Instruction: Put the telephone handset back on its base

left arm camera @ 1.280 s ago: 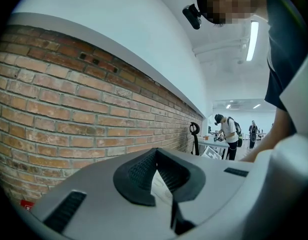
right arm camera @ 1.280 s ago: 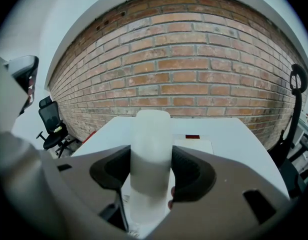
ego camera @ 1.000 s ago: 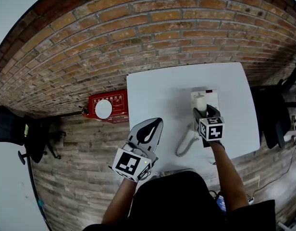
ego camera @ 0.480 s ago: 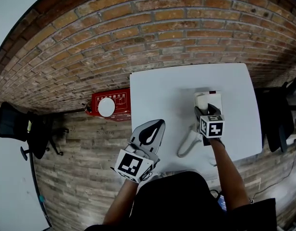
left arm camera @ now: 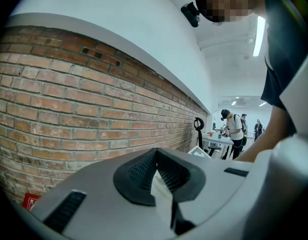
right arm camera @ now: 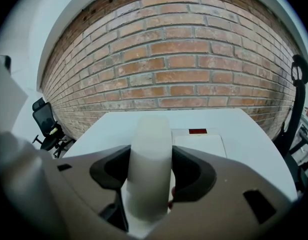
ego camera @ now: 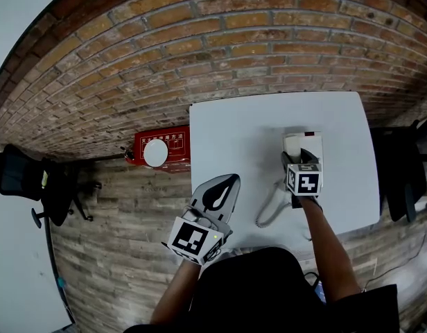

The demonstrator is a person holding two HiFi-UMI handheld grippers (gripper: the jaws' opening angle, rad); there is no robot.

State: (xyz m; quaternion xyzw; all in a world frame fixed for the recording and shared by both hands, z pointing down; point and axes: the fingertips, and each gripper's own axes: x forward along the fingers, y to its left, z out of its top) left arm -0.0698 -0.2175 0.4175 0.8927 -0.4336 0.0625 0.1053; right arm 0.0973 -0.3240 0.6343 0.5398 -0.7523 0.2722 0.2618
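Right forearm [ego camera: 326, 238] is stretched forward over the near edge of the white table [ego camera: 234, 130], with the right gripper [ego camera: 297, 159] pointed at the brick wall [ego camera: 199, 40]. Its jaws are closed narrow on the cream telephone handset [right arm camera: 150, 154], which is clamped between the pads and runs lengthwise out ahead of them. The handset is held over the left side of the base [ego camera: 309, 144] — whether it is seated in the cradle cannot be told. A coiled cord [ego camera: 269, 210] is draped on the table, running back from the phone towards the near edge.

Left arm is bent and kept close to the body. The left gripper [ego camera: 217, 194] is held at the table's near-left corner, angled up towards the wall. Its jaws are pressed together at the tips and nothing is held between them.

Writing: a small red label [right arm camera: 197, 131] is seen on the base, print not legible. A red box [ego camera: 158, 151] with a white disc sits on the floor against the wall — white characters on it, too small to be read.

Room: wood-plank floor [ego camera: 109, 241], and a black office chair [ego camera: 19, 179] off to the left. Several people [left arm camera: 236, 129] are seen standing by desks far down the wall in the left gripper view.
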